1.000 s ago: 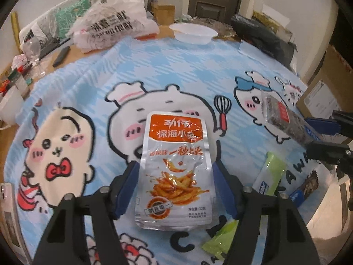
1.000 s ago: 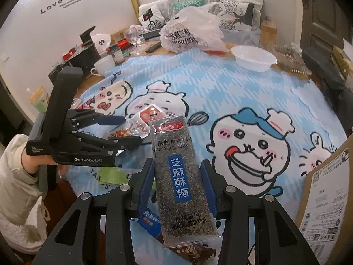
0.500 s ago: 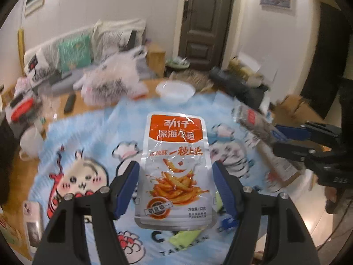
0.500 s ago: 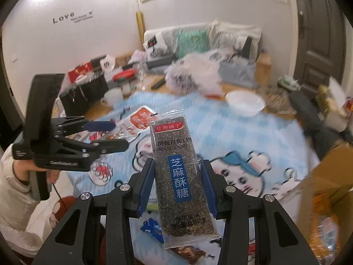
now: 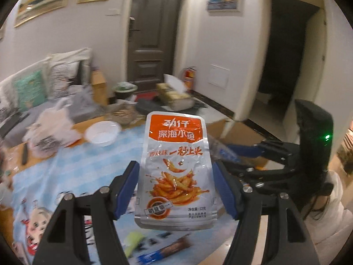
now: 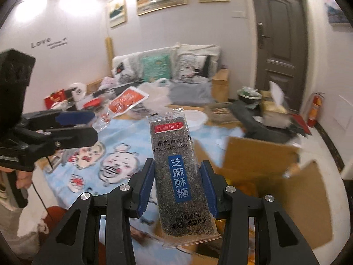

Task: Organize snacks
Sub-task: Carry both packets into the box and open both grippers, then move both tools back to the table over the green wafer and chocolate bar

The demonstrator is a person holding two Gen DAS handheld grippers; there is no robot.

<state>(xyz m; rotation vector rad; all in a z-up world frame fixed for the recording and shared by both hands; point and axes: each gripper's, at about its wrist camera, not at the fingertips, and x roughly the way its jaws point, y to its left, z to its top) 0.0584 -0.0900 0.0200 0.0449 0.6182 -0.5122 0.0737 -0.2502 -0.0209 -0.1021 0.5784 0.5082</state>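
My left gripper (image 5: 175, 184) pinches a silver fish pouch (image 5: 175, 172) by its two side edges, the blue pads (image 5: 126, 186) pressed against it, and the pouch stands upright in the air above the table (image 5: 72, 167). My right gripper (image 6: 177, 182) is clamped the same way on a long sesame bar (image 6: 179, 174), which tilts slightly, its red label at the top. Both packs are lifted clear of the blue cartoon cloth.

From the left wrist view, the right gripper (image 5: 231, 154) shows just to the right of the pouch. From the right wrist view, the left gripper (image 6: 86, 123) sits at the far left with the pouch's orange top (image 6: 126, 100) sticking out past its fingers.

Under the pouch, at the table's near edge, lie a green pack (image 5: 132, 241) and a dark bar (image 5: 165, 250), both blurred. Farther back on the table stand a white bowl (image 5: 102, 133) and a white bag (image 5: 50, 132). An open cardboard box (image 6: 278, 176) sits just right of the table, below and behind the sesame bar. A sofa (image 6: 167, 70) with cushions lines the far wall beside a dark door (image 6: 281, 46).
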